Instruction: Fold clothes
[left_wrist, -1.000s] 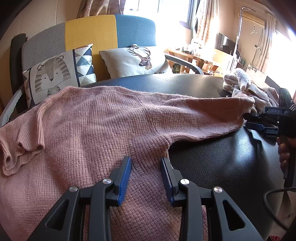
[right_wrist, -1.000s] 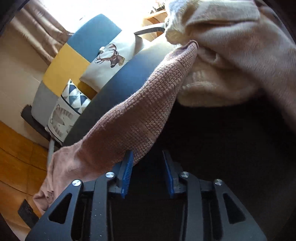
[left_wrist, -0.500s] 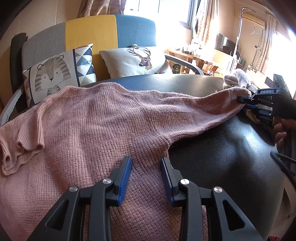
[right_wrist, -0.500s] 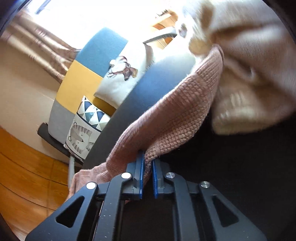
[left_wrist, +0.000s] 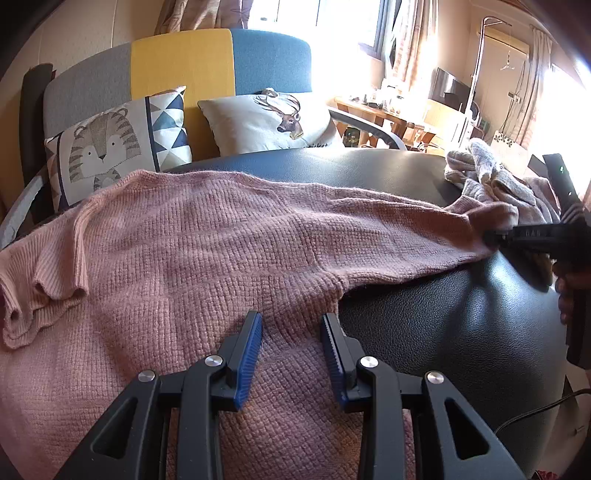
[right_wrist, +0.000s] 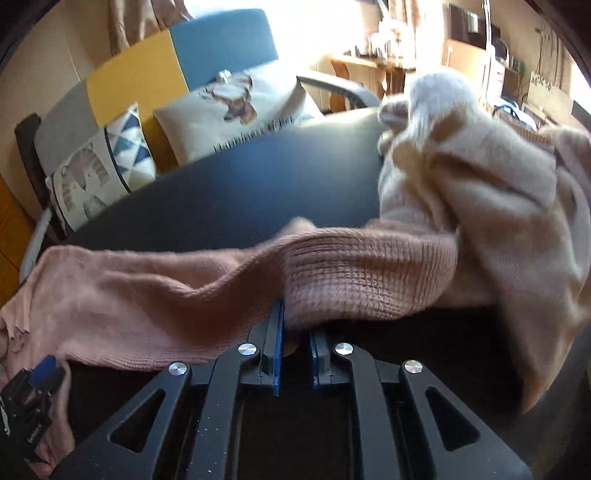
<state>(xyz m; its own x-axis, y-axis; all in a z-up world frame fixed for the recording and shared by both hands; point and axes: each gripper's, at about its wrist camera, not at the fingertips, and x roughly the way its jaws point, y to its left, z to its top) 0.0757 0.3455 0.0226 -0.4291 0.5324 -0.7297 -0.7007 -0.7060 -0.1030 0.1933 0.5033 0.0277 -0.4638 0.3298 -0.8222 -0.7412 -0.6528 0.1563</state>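
A pink knit sweater (left_wrist: 221, 240) lies spread on a black leather surface (left_wrist: 461, 332). Its long sleeve (left_wrist: 406, 229) reaches to the right. My left gripper (left_wrist: 291, 332) stands open just over the sweater's body near the armpit, with nothing pinched between its blue pads. My right gripper (left_wrist: 493, 236) holds the cuff end of the sleeve (right_wrist: 369, 273). In the right wrist view the knit is bunched between the pads of that gripper (right_wrist: 295, 332), whose jaws are opening slightly while still pressing on it.
A pile of beige and cream clothes (left_wrist: 491, 177) (right_wrist: 480, 166) lies right behind the cuff. A sofa with a tiger cushion (left_wrist: 110, 147) and a deer cushion (left_wrist: 269, 118) stands beyond the far edge. A cable (left_wrist: 535, 410) hangs at the right edge.
The right gripper shut on the sleeve's cuff, then rolled and lifted it a little off the surface. The left gripper and the sweater's body have not moved.
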